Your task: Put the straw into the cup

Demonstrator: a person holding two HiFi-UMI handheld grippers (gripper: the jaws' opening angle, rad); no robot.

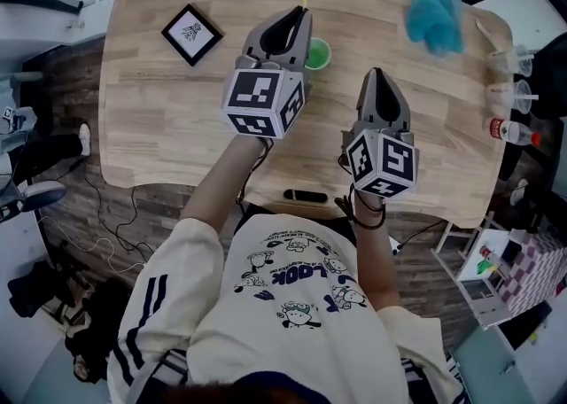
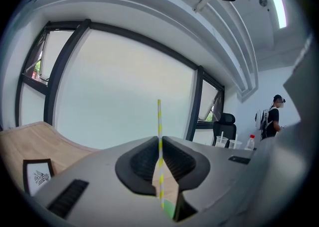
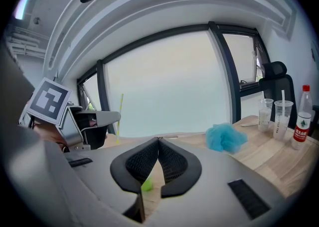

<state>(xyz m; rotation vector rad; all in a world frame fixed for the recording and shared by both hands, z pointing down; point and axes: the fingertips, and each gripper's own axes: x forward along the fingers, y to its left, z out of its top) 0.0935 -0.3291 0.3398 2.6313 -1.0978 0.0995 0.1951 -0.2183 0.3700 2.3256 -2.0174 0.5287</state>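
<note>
Left gripper view: the left gripper (image 2: 159,144) has its jaws closed on the yellow-and-white striped straw (image 2: 159,121), which stands upright between them; its lower end shows against the green cup (image 2: 169,208). Head view: the cup (image 1: 319,55) sits on the wooden counter (image 1: 177,128), partly under that gripper; the right gripper (image 1: 376,73) hovers just beside it; right gripper view: jaws together at the tips, gripping nothing.

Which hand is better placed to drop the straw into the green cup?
Left. Its claw is shut on the upright straw, right by the cup. The right claw is shut, empty and off to the side.
</note>
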